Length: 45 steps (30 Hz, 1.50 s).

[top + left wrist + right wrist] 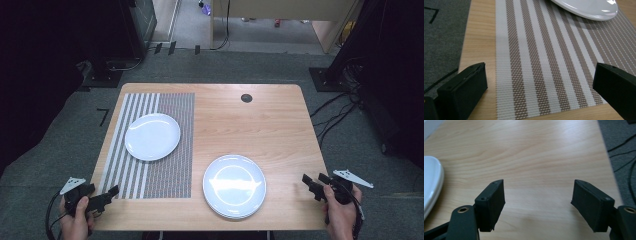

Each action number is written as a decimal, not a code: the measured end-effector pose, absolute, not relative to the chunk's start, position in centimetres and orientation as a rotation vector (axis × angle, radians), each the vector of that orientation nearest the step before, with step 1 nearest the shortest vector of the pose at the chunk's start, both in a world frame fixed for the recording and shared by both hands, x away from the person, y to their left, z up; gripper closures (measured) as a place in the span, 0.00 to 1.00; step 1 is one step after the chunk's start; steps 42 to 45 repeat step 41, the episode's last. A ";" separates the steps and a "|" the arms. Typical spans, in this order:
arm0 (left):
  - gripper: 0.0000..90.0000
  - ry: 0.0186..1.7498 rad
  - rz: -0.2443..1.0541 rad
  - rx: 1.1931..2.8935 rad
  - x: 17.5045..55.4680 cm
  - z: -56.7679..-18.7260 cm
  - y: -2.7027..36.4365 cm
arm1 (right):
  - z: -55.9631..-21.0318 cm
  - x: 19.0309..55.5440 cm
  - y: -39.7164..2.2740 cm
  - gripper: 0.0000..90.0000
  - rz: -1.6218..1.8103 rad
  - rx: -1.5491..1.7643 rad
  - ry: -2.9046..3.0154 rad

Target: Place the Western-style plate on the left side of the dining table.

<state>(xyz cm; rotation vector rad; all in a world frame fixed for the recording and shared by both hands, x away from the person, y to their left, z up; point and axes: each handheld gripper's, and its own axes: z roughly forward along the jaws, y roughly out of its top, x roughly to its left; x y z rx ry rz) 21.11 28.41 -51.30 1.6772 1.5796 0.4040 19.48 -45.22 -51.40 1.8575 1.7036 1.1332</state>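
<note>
A single white plate (pixel 152 136) rests on a brown-and-white striped placemat (pixel 165 170) on the left half of the wooden table (pixel 260 120). A stack of white plates (pixel 234 185) sits near the front, right of the mat. My left gripper (pixel 109 195) hovers at the mat's front left corner, open with nothing between its jaws. In the left gripper view the gripper (pixel 540 75) spans the placemat (pixel 544 62), and the plate (pixel 589 8) lies far ahead. My right gripper (pixel 311 179) is right of the stack, open and empty. The right gripper view has that gripper (pixel 537 195) over bare wood, with the plate stack's rim (pixel 431 182) at the left.
A round black grommet (pixel 246 98) is set in the table near its far edge. Grey carpet (pixel 65 150) surrounds the table, with cables (pixel 340 115) on the floor at the right and dark stands behind.
</note>
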 end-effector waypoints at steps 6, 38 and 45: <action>0.00 1.562 0.470 1.704 20.7 -51.6 28.2 | -52.1 18.2 -46.3 0.29 1.052 1.865 1.695; 0.00 1.514 0.668 1.869 20.3 -52.3 26.1 | -52.9 16.6 -44.2 0.26 0.848 1.695 1.719; 0.00 1.515 0.666 1.870 20.3 -52.3 26.1 | -52.9 16.6 -44.2 0.26 0.847 1.695 1.719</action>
